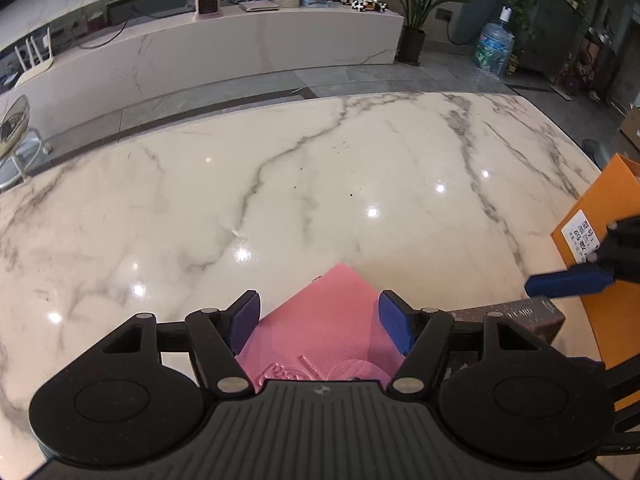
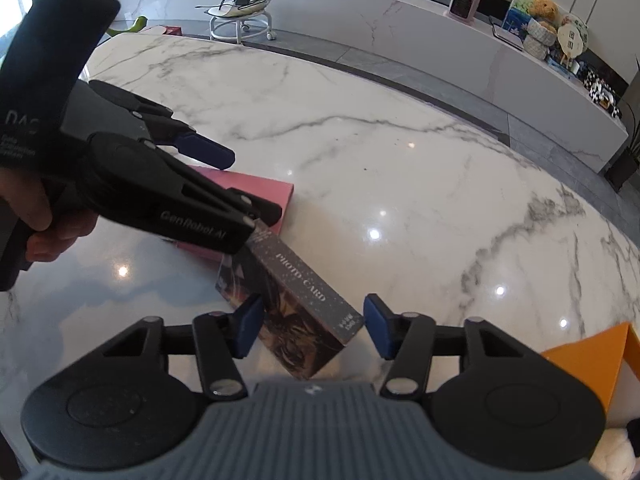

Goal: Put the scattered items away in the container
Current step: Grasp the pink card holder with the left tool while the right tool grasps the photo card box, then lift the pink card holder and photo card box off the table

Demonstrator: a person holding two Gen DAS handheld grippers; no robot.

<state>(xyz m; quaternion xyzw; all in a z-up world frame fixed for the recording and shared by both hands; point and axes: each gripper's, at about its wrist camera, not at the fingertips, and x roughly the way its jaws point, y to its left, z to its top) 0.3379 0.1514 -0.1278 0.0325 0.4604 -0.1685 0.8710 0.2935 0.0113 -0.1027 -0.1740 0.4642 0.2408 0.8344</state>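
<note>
A glossy white marble table [image 1: 320,184] fills both views. The left gripper [image 1: 318,322] hangs over a pink box [image 1: 320,320] lying flat — its jaws apart, the box between them, pads not pressing. The right gripper [image 2: 312,326] straddles a dark photo-card box [image 2: 304,312], jaws apart too. An orange container [image 1: 608,240] sits at the table's right edge, near the right gripper.

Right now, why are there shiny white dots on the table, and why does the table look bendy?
Left wrist view: the dots are glare, lights reflecting off the glossy marble table; its far edge curves from the fisheye lens. Right wrist view: same bright spots, same curved edge, and the left gripper casts a soft shadow beside the pink box.
</note>
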